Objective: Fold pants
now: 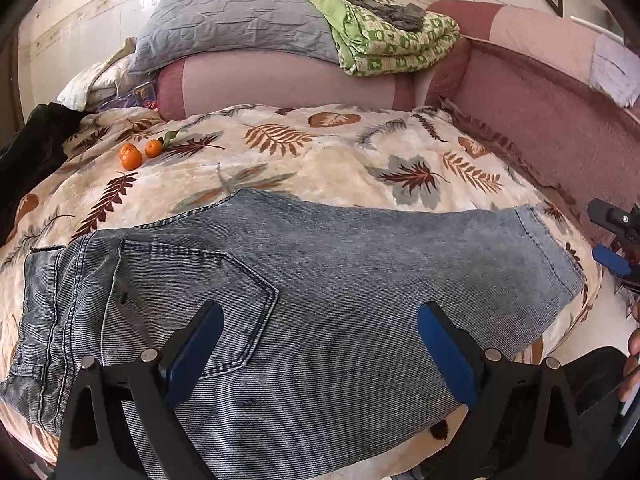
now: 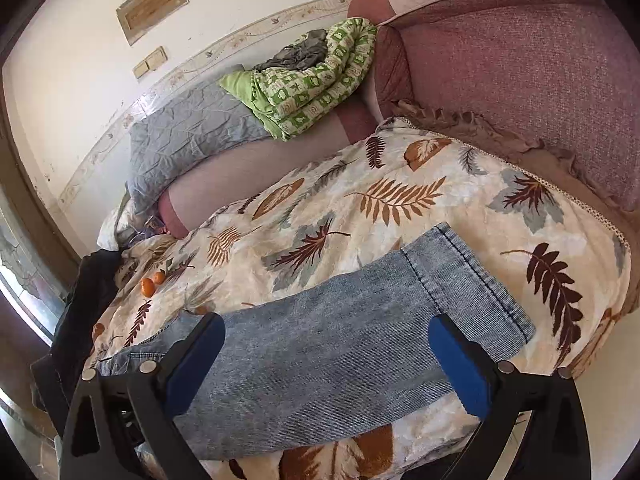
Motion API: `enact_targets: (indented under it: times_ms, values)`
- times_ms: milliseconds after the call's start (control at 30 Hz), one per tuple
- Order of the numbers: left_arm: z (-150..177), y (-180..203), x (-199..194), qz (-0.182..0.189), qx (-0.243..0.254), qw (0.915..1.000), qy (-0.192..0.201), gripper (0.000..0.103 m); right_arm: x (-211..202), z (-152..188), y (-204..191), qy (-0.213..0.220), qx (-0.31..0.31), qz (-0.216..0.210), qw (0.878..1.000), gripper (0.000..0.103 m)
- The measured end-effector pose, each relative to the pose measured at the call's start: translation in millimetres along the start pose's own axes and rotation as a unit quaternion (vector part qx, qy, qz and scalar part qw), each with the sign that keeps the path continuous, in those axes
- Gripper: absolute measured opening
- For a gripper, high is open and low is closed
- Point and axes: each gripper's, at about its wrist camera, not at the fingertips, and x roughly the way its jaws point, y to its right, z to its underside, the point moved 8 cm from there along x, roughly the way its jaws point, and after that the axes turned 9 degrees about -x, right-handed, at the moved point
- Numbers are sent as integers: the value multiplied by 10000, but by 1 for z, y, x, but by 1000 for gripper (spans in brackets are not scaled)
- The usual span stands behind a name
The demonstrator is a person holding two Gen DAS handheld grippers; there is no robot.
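With both hand-held grippers, left hand-held gripper (image 1: 320,344) and right hand-held gripper (image 2: 326,360), wide and empty, I judge the right one should pinch both layers at the hem (image 2: 472,280) of the pants (image 1: 312,292), in the right of the frame, for 1 even fold.

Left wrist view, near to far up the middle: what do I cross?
Left gripper → jeans → leaf-print blanket → pink bolster → grey quilted pillow → wall.

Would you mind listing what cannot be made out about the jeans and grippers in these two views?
- Jeans: near edge hidden by the left gripper in the left wrist view.
- Waistband: cut off in the right wrist view behind the right gripper.
- Dark garment: cut off by the fisheye edge.
- Tangerines: too small for detail.
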Motion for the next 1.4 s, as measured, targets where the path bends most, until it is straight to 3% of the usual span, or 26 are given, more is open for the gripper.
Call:
enact_targets:
  times_ms: [33, 133, 533, 1000, 1167, 1400]
  values:
    - [1, 1, 3, -53, 52, 10000, -26, 97, 6, -2, 3, -130, 73, 20, 9999, 103]
    - [3, 0, 8, -210, 93, 9997, -41, 97, 3, -9, 1, 95, -44, -77, 9999, 103]
    - [-1, 1, 19, -307, -62, 9995, 69, 97, -6, -17, -5, 420, 573, -1150, 9908, 103]
    - [-10, -22, 10, -281, -573, 9978, 169, 97, 13, -3, -68, 114, -556, -1126, 9920, 103]
    - [-11, -22, 12, -254, -658, 9974, 143, 97, 20, 3, -83, -6, -384, -1457, 9886, 103]
    - [-11, -29, 10, -332, -710, 9968, 171, 97, 29, 19, -134, -204, -990, -1693, 9804, 103]
